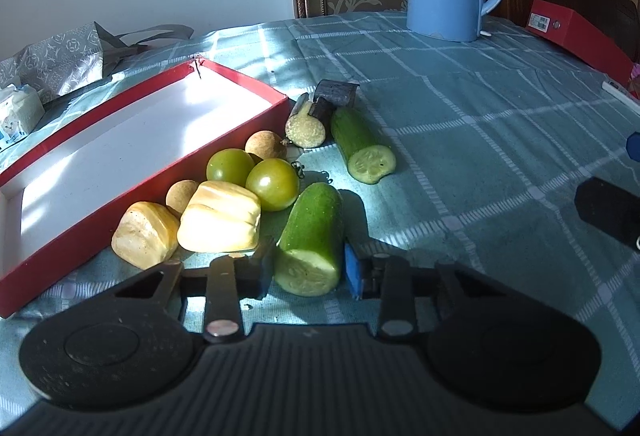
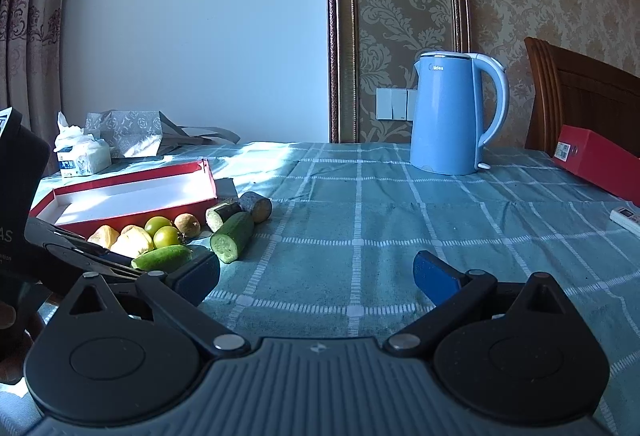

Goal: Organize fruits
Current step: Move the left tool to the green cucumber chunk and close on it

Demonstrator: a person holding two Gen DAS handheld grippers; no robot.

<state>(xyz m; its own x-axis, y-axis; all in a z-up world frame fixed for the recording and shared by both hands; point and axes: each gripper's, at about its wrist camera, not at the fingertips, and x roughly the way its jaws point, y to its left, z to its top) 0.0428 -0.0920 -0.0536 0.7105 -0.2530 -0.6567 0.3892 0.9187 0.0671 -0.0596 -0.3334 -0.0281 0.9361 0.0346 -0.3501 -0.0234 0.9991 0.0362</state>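
The teal checked cotton-looking tablecloth [image 2: 360, 220] is matt and woven. The light blue plastic kettle [image 2: 448, 116] has a smooth satin shell. The red cardboard tray [image 1: 224, 74] is matt outside, with a plain white paper lining inside. The two green tomatoes [image 1: 272, 183] are glossy, while the cut cucumber piece [image 1: 312, 224] has dull, finely bumpy skin and a wet-looking cut face. The brown chair back [image 2: 580, 96] looks like varnished wood.

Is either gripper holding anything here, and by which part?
The left gripper brackets the near cucumber piece at its cut end; contact cannot be told. The right gripper is open, empty.
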